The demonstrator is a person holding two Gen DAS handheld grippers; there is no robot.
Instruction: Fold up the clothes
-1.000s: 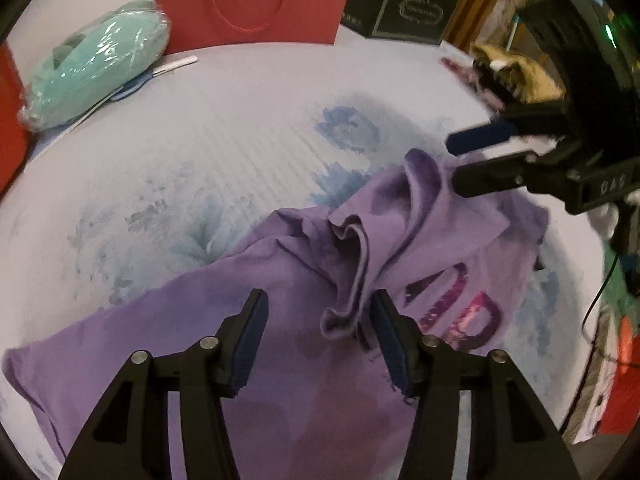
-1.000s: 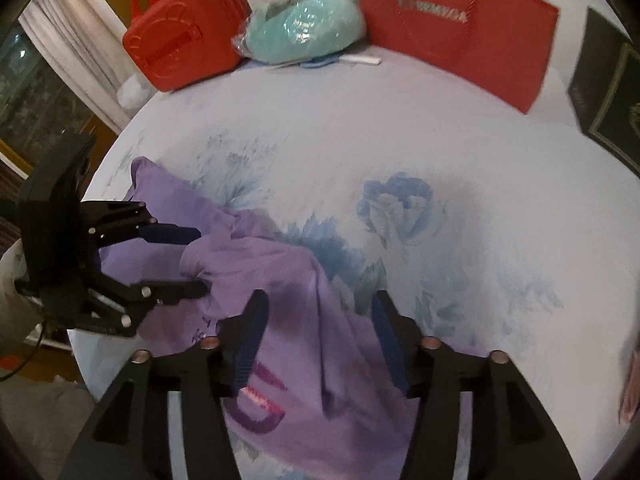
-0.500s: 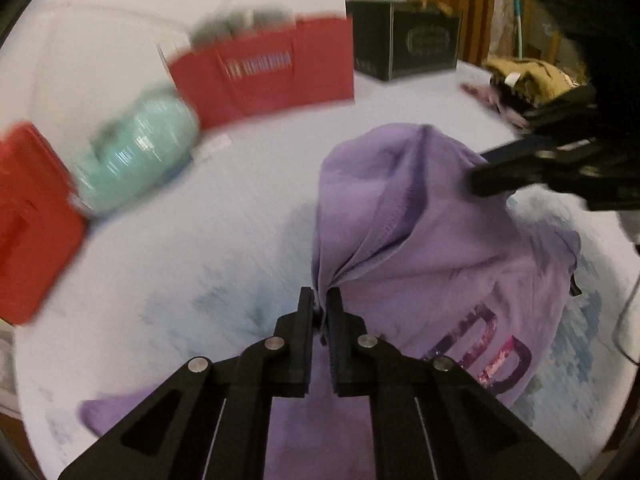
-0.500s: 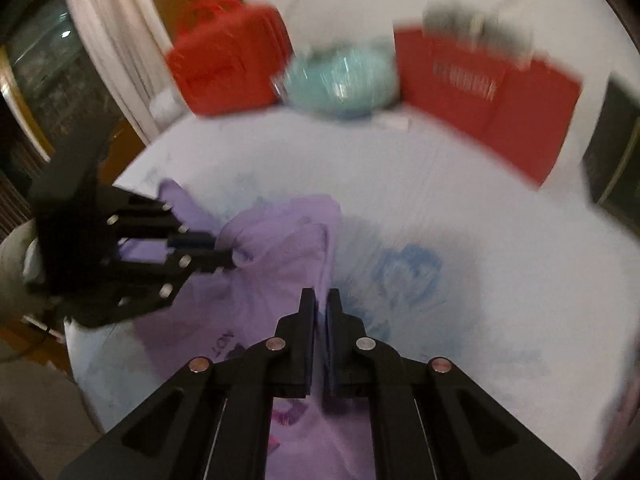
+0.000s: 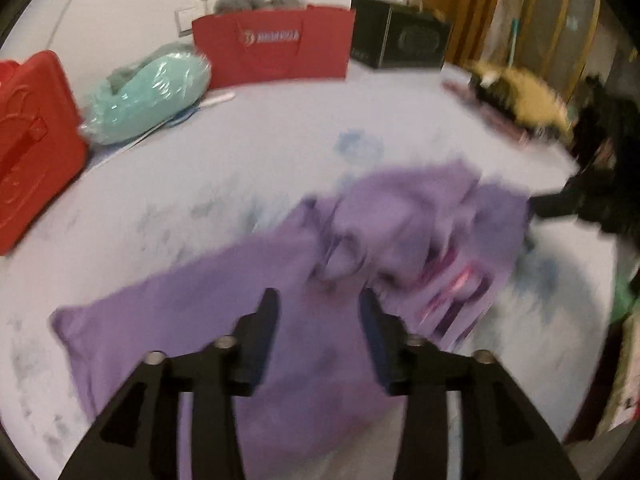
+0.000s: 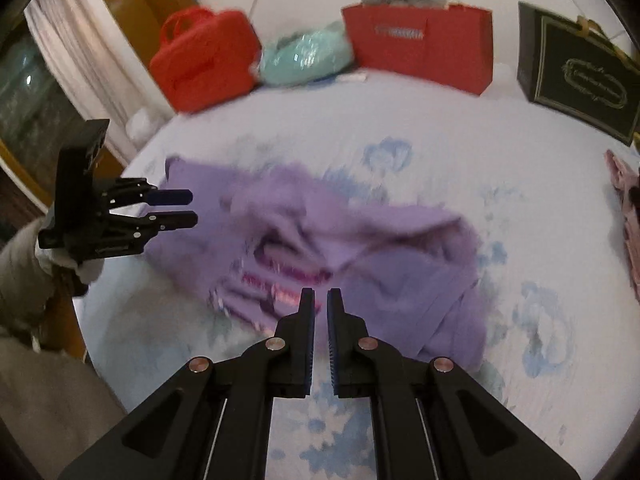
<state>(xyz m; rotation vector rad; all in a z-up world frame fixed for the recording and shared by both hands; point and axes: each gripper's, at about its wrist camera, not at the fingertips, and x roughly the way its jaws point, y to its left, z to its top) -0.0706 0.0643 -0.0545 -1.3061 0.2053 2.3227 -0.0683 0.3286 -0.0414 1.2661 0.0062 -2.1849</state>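
A purple T-shirt (image 5: pixel 280 280) with pink lettering lies crumpled on the pale floral sheet (image 5: pixel 200 168); it also shows in the right wrist view (image 6: pixel 400 248). My left gripper (image 5: pixel 318 304) is open and empty, just above the shirt's middle; it also shows in the right wrist view (image 6: pixel 176 208) at the shirt's left edge. My right gripper (image 6: pixel 320 300) has its jaws a narrow gap apart with nothing between them, above the shirt's near edge. The frames are motion-blurred.
At the back stand a red case (image 6: pixel 204 60), a teal wrapped bundle (image 6: pixel 308 56), a red paper bag (image 6: pixel 420 48) and a black box (image 6: pixel 576 76). Yellow and pink clothes (image 5: pixel 524 96) lie at the bed's right edge.
Both grippers closed on the shirt and lifted it half a second ago. Now both have let go; the shirt has dropped back onto the sheet, and the left jaws have opened wide.
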